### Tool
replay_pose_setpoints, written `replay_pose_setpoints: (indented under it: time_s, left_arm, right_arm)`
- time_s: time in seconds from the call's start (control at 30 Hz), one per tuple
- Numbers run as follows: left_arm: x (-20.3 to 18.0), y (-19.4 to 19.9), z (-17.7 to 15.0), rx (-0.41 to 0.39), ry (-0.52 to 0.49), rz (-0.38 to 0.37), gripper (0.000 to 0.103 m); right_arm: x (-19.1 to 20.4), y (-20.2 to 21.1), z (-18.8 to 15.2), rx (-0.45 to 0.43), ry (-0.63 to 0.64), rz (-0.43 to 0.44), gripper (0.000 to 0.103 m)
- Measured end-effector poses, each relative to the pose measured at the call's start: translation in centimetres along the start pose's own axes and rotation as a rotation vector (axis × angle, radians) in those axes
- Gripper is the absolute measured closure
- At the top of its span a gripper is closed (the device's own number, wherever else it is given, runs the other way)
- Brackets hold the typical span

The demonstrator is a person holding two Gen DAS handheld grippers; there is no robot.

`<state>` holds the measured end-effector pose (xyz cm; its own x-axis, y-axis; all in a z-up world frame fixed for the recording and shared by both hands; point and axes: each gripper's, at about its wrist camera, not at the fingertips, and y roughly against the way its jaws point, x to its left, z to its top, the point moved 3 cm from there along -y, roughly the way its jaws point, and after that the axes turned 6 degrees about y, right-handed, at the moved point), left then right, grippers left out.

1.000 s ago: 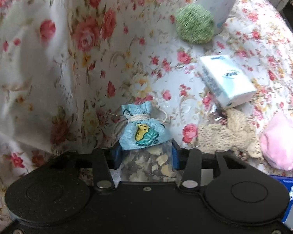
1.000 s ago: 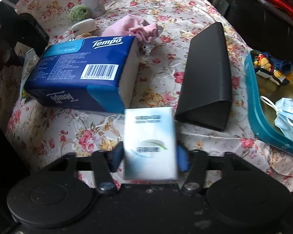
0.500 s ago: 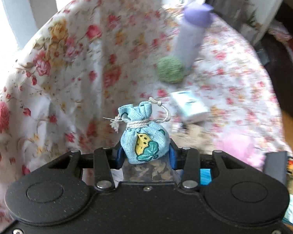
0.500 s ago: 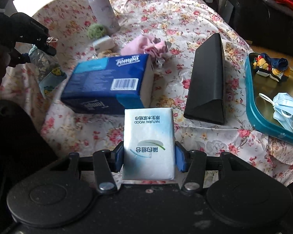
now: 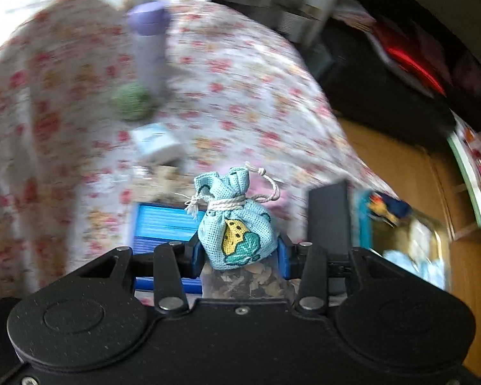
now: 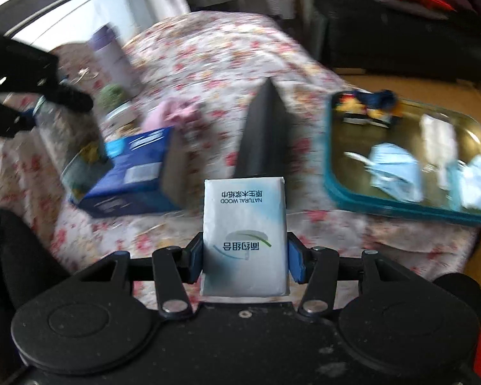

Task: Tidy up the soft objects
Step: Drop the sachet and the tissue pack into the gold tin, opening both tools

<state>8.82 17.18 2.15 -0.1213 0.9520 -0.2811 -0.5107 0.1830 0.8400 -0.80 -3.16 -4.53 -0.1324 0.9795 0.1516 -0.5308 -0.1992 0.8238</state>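
- Sachet (image 5: 237, 234) of pale blue cloth, tied with string, sits clamped between the pads of the left gripper (image 5: 239, 252), held above the flowered cloth (image 5: 240, 64).
- Tissue pack (image 6: 245, 237) is pinched likewise in the right gripper (image 6: 245, 256), clear of the table.
- Teal tray (image 6: 336, 192) already holds a face mask (image 6: 394, 170) and other soft pieces (too blurred to name).
- Left on the cloth: pink fabric (image 6: 176, 112), green ball (image 5: 131, 101), small tissue pack (image 5: 157, 142), blue tissue box (image 6: 134, 173). By my judgement, the sorting is partway done.
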Motion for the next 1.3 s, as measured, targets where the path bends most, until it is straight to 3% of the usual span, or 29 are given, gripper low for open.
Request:
replay_pose_setpoints:
  time_s: [0.3,0.5,0.57,0.63,0.8,1.03,1.3]
  left_arm:
    - [-10.9,-1.5,-1.0,0.037,-0.194,-0.144,0.060]
    - [-17.1,-3.5,-0.5,0.059,-0.239,-0.271,0.060]
    - [-18.4,-4.5,-0.3,0.068,-0.227,-0.299,0.058]
    - [-19.2,-5.5,-0.2,0.073,-0.215,-0.302,0.045]
    - [-18.9,-7.1,-0.7,0.084,-0.200,-0.278,0.044]
    - [-15.3,-6.8,-1.7,0.070,-0.202,-0.197,0.044]
    - [-11.0,-4.9,-3.6,0.021,-0.230,-0.106,0.040]
  right_arm:
    - [-8.5,1.3,-0.2,-0.034,-0.176,-0.147,0.052]
    - [-12.4,2.0,-0.8,-0.050,-0.261,-0.204,0.052]
    - [-13.2,2.2,-0.9,-0.052,-0.278,-0.216,0.052]
    - [-13.7,2.2,-1.1,-0.047,-0.290,-0.227,0.052]
    - [-14.2,2.2,-1.7,-0.037,-0.297,-0.241,0.052]
    - [-14.8,1.9,-1.1,-0.033,-0.297,-0.274,0.052]
    - [-16.2,2.4,3.8,-0.094,-0.251,-0.329,0.052]
